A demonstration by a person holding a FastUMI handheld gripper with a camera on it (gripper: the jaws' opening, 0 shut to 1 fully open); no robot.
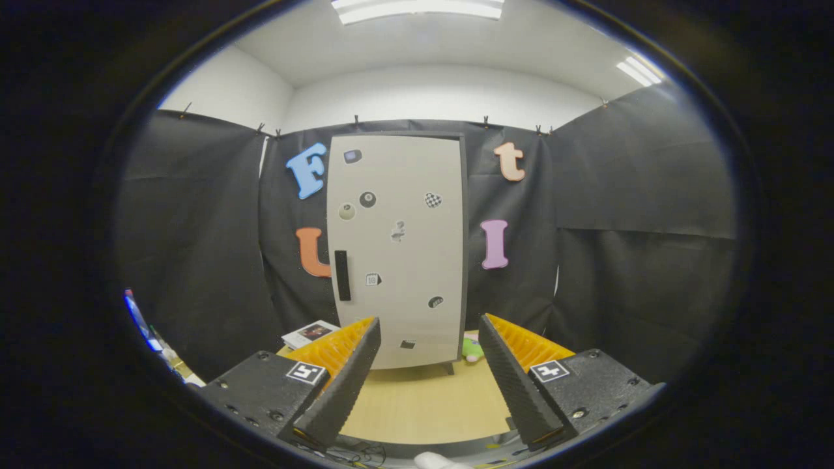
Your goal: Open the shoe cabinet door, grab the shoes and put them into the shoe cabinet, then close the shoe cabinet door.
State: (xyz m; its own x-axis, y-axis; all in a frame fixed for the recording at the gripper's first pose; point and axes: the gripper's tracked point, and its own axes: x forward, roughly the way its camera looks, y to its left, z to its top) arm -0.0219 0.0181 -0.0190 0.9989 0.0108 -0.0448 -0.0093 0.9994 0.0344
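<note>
A: What can go wrong for you from here?

B: The shoe cabinet (397, 251) stands upright on the wooden surface (423, 404), beyond the fingers, and its door (404, 215) is closed. The dark handle (342, 275) is a narrow vertical bar near the left edge of the door. If you come in off-centre, one finger can slide past the bar and push the door instead of catching it. The cabinet looks light, on small legs, so I think a hard pull could tip it or drag it.

A: And the shoes?

B: I cannot say where they are. There is something green (474, 350) low beside the cabinet on the right, partly hidden by the right finger; what it is I cannot tell. A booklet (311, 333) lies on the left, near the left finger.

A: How are the tongs now?

B: Your tongs (430, 332) are wide apart, they hold nothing and touch nothing. The cabinet's lower part shows between the fingers, well ahead of them.
</note>
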